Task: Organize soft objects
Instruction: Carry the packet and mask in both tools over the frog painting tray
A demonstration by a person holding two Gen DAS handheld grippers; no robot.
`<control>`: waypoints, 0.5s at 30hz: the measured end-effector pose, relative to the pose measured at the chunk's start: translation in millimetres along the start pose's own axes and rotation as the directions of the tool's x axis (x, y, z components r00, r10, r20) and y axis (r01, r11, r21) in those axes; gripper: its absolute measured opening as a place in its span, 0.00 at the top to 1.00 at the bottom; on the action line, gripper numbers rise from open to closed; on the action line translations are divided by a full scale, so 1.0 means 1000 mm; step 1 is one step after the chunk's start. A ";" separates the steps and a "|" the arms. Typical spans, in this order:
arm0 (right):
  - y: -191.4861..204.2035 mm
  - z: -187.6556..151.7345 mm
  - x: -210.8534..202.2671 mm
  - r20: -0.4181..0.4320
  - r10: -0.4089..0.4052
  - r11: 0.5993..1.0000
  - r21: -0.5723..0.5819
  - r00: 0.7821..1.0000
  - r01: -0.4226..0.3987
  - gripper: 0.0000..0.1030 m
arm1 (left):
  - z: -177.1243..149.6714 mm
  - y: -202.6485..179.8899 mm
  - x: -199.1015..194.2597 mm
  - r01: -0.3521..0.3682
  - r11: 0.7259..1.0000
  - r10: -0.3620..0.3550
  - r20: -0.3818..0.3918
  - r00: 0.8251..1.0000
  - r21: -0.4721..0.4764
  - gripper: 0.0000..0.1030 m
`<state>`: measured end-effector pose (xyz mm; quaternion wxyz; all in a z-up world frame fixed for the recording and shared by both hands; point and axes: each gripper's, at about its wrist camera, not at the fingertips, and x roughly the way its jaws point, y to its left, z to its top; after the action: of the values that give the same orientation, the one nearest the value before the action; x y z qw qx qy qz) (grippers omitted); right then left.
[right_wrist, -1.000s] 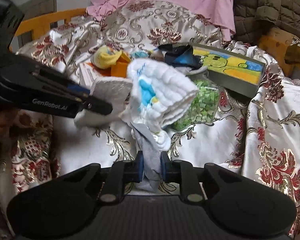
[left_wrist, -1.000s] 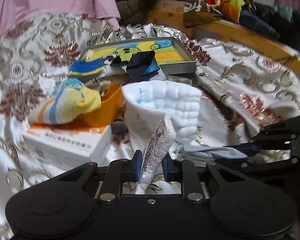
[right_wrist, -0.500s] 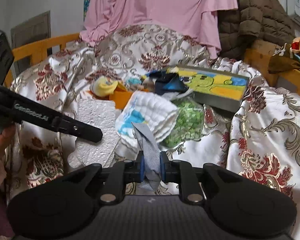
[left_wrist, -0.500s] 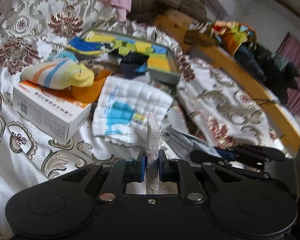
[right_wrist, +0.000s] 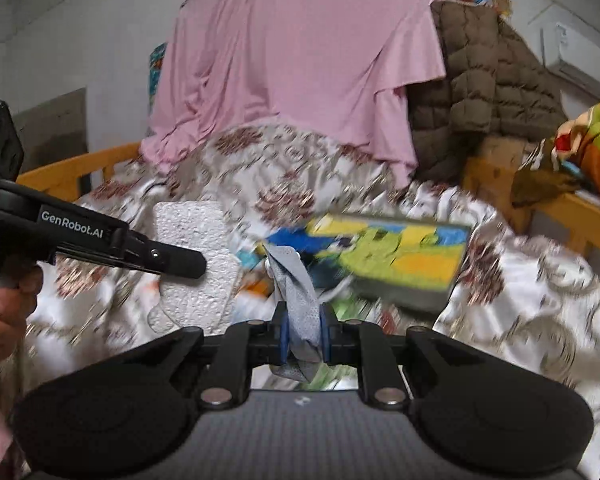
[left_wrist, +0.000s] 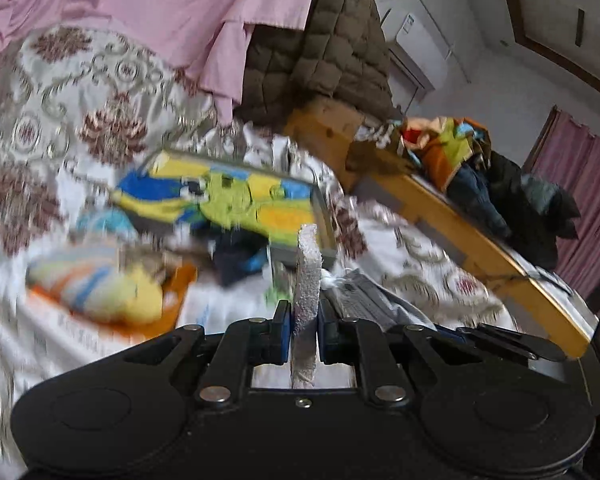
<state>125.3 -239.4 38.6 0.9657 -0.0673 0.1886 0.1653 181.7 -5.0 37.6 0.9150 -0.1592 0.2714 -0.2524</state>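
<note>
We hold two grippers above the patterned bedspread [right_wrist: 540, 280]. Our left gripper [left_wrist: 303, 330] has its jaws nearly closed, pinching a white textured cloth [left_wrist: 308, 280] that stands edge-on between the pads; from the right wrist view the same cloth [right_wrist: 196, 264] hangs flat from that gripper [right_wrist: 188, 262]. Our right gripper [right_wrist: 303, 334] is likewise clamped on a grey mesh fabric [right_wrist: 296, 292]. Behind lie a colourful framed picture [right_wrist: 400, 256], a pink sheet [right_wrist: 300, 60] and a brown quilted jacket [right_wrist: 488, 80].
</note>
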 end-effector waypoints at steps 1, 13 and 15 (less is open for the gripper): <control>-0.007 0.007 0.008 0.014 -0.008 1.000 0.017 1.000 0.007 0.83 | 0.007 0.000 0.005 -0.004 1.000 0.004 0.006 1.000 0.001 0.86; -0.115 0.044 0.150 0.064 -0.114 0.961 0.262 0.991 0.094 0.83 | 0.101 0.004 0.158 -0.026 1.000 0.026 0.021 0.999 0.016 0.86; -0.131 0.041 0.166 0.051 -0.133 0.952 0.286 0.990 0.113 0.83 | 0.109 0.009 0.186 -0.041 0.999 0.041 0.006 0.999 0.001 0.86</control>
<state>330.0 -305.0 20.9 0.9798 0.0654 0.1720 0.0785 383.2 -83.1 43.8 0.9210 -0.1537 0.2718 -0.2331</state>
